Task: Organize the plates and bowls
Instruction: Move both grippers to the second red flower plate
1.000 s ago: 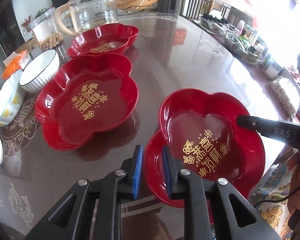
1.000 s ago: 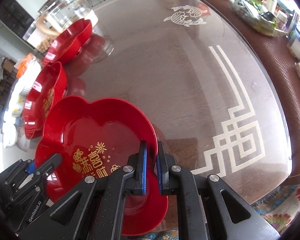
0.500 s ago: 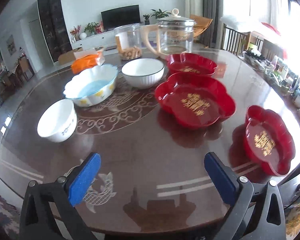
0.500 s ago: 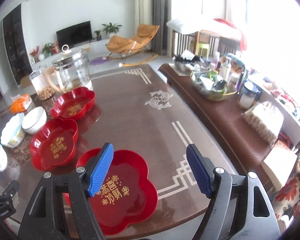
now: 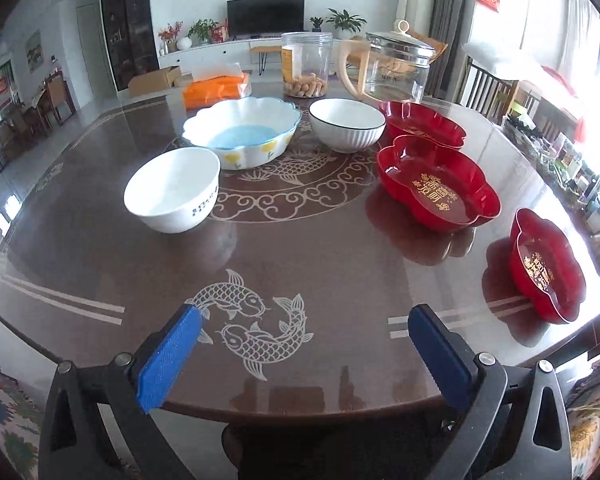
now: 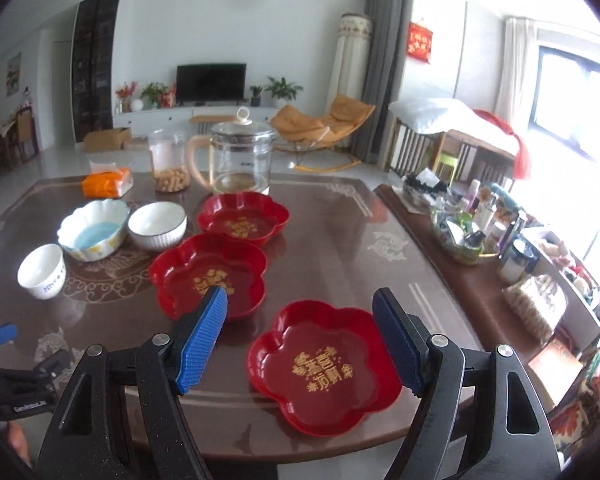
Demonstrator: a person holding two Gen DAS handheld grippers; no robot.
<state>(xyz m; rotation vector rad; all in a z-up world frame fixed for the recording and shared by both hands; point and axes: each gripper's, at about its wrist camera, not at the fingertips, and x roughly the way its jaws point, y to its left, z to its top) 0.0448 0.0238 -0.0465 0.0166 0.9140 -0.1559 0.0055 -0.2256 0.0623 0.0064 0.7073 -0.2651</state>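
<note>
Three red plates (image 6: 324, 364) sit on a glossy fish-patterned table (image 5: 284, 264) in a living room.

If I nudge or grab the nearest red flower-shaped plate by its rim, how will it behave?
The nearest red plate looks like thin glossy plastic, so probably light and stiff. On the polished table it would likely slide rather than tip. Its scalloped, flared rim may twist in a one-sided pinch.

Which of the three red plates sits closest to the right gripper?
The red plate by the table's near edge, alone and apart from the other two red plates, which touch, one behind the other, near the glass kettle.
</note>
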